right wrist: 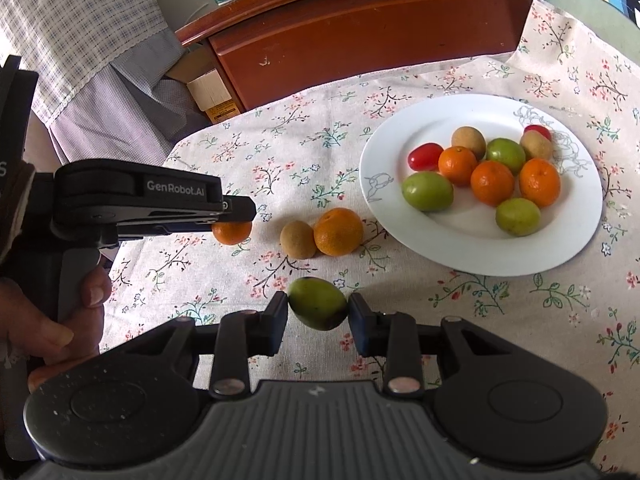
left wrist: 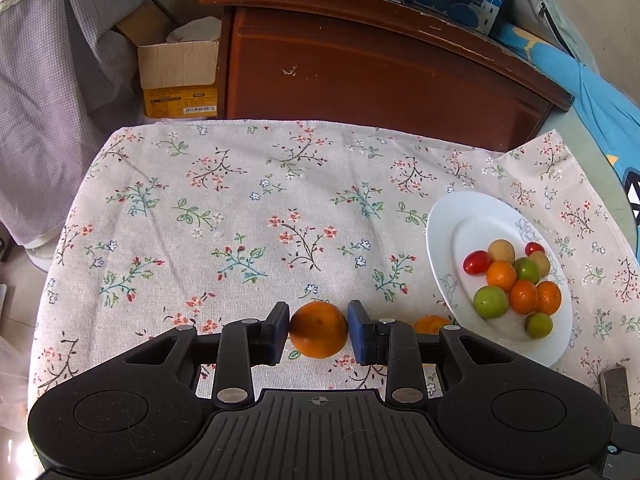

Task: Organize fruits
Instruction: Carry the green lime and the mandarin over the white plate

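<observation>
Fruits lie in two groups here: some on a white plate [left wrist: 440,240], some loose on the flowered tablecloth [left wrist: 240,200].

From the left wrist camera, the left gripper [left wrist: 319,330] has its blue pads pressed against both sides of one mandarin [left wrist: 319,330], pinching it just above the cloth. A second orange fruit [left wrist: 430,324] peeks out behind the right finger, mostly hidden. On the plate, at the right, I count nine pieces: three small oranges [left wrist: 523,296], three green fruits [left wrist: 491,301], two red tomatoes [left wrist: 477,262] and two brown fruits [left wrist: 501,251], which in fact makes ten. A wooden cabinet [left wrist: 360,72] stands beyond the table, with a cardboard box [left wrist: 178,76] beside it.

From the right wrist camera, the right gripper [right wrist: 318,310] pinches one green fruit [right wrist: 318,308] between its dark pads, near the plate's [right wrist: 400,216] front edge. The same ten pieces sit on the plate. Loose on the cloth lie one brown fruit [right wrist: 298,239] touching one orange [right wrist: 338,231]. Further left, the left gripper [right wrist: 234,222], held by a hand [right wrist: 60,320], grips its mandarin [right wrist: 231,233].
</observation>
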Tool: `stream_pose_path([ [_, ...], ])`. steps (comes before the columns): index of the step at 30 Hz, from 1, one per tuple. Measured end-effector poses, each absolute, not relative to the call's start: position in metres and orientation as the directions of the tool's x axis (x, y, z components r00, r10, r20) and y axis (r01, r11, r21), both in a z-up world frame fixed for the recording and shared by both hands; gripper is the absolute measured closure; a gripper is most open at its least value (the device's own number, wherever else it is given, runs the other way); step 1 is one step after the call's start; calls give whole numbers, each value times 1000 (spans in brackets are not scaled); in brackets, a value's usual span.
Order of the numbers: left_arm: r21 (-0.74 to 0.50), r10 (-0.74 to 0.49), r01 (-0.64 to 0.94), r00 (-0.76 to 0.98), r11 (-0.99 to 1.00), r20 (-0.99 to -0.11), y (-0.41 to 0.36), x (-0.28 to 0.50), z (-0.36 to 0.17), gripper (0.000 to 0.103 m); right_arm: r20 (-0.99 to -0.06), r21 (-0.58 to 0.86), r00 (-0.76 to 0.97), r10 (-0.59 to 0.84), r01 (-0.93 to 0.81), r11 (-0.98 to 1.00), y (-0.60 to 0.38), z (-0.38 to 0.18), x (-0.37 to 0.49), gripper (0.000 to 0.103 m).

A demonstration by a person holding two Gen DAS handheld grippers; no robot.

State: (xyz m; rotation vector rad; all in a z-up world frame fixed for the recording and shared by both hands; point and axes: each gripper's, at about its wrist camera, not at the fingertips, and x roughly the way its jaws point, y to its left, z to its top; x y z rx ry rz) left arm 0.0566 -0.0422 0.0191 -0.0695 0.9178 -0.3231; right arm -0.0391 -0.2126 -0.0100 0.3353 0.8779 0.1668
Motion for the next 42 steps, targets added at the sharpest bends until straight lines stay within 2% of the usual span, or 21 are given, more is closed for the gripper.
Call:
stream_pose_path([
  [22, -186, -322, 276, 615, 943, -720, -44, 40, 49, 74, -694, 365, 666, 274, -3, 931, -217, 12, -44, 70],
  [42, -222, -463, 427, 620, 877, -633, -88, 35, 78, 74, -580, 359, 808, 103, 140, 923, -296, 71, -32, 70],
])
